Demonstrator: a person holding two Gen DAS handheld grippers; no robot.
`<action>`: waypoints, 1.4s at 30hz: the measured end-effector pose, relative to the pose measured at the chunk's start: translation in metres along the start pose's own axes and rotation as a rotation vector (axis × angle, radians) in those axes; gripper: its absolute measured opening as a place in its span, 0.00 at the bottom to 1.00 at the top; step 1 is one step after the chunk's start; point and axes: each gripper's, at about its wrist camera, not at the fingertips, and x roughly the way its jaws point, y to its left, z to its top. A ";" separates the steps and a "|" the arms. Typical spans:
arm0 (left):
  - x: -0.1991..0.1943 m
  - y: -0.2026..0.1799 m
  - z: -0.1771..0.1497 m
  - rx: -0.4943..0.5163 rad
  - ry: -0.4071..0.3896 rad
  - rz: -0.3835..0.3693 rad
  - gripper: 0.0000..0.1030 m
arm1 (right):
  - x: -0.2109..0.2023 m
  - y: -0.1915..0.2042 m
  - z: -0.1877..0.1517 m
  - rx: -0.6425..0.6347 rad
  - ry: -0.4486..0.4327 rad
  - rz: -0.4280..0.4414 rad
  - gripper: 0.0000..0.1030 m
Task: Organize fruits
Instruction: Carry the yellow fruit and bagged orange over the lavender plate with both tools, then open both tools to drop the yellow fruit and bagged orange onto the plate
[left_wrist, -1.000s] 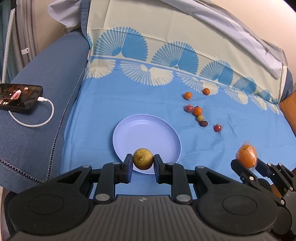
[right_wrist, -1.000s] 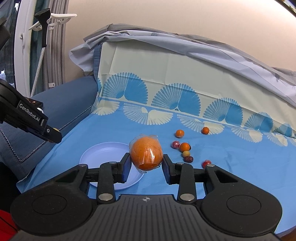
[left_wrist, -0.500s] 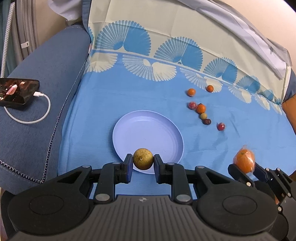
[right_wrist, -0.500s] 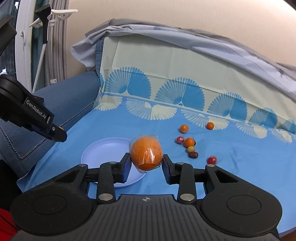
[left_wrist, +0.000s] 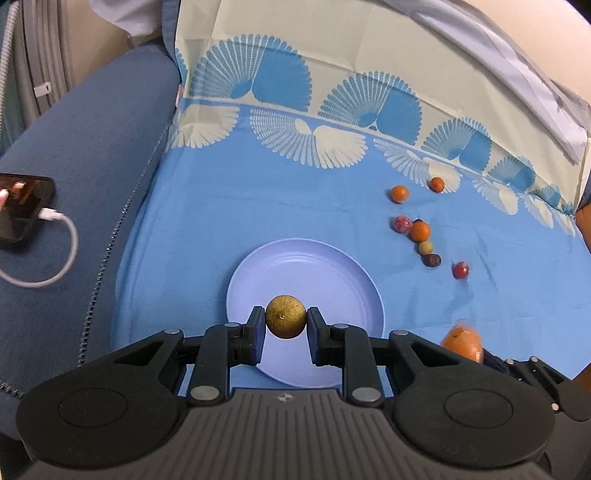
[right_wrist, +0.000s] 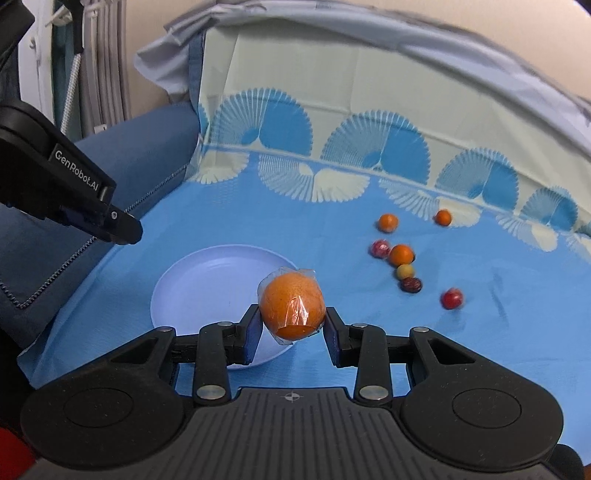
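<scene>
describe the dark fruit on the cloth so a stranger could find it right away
Start at the lilac plate on the blue cloth and look right to the line of small fruits. The dark fruit lies just below the pale yellow-green one; it alone is deep maroon, almost black.

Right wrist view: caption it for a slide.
Right gripper holds a plastic-wrapped orange above the lilac plate; small fruits lie scattered beyond.
</scene>
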 end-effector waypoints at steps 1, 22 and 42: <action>0.006 -0.001 0.002 -0.001 0.011 -0.003 0.25 | 0.006 0.000 0.001 0.000 0.002 0.001 0.37; 0.138 0.000 0.015 0.176 0.122 0.074 0.56 | 0.123 0.012 0.007 -0.067 0.189 0.039 0.37; 0.010 0.005 -0.046 0.065 0.047 0.101 1.00 | -0.012 0.033 -0.014 -0.125 0.072 0.072 0.99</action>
